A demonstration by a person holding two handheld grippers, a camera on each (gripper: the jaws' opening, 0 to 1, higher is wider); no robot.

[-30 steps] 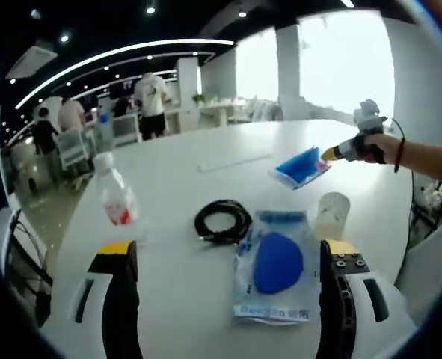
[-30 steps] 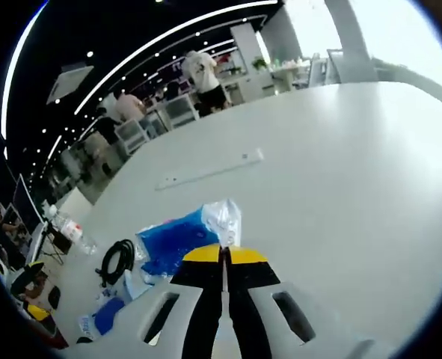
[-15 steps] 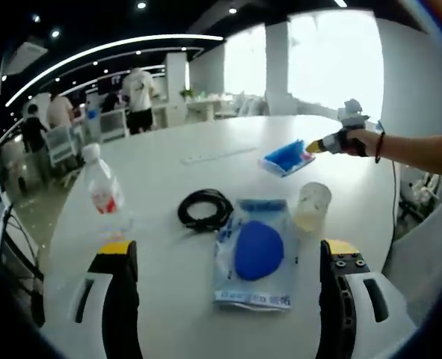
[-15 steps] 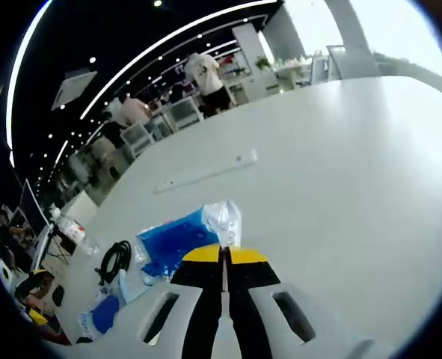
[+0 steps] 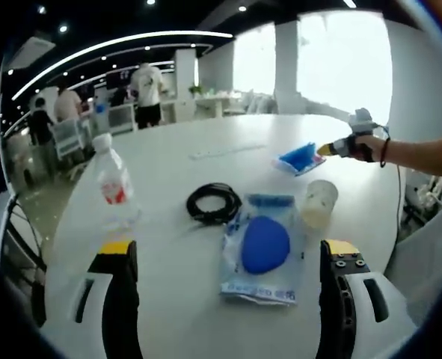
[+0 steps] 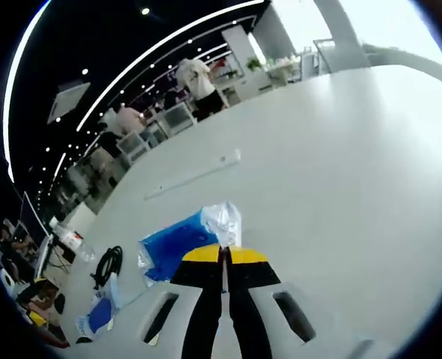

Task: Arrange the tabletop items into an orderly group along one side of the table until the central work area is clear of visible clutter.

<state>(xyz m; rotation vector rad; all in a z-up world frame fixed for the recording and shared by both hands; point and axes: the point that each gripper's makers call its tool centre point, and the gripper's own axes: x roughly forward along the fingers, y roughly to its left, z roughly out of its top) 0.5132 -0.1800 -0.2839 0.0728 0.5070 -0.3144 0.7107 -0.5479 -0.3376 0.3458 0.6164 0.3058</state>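
Clutter mostly sits mid-surface (image 5: 168, 299): bottle (image 5: 114, 187), cable (image 5: 214, 203), pouch (image 5: 263, 247), cup (image 5: 317, 203). Right gripper (image 6: 222, 256) clamps the blue packet (image 6: 177, 238) (carrying it aside); left gripper (image 5: 224, 254) gapes empty.

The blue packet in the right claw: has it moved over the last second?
Yes. In the left gripper view the blue packet, held by the right claw, now sits farther beyond the plastic cup.

White round table (image 5: 168, 299) bears bottle (image 5: 114, 187), cable coil (image 5: 214, 203), packet (image 5: 264, 247), cup (image 5: 318, 203).
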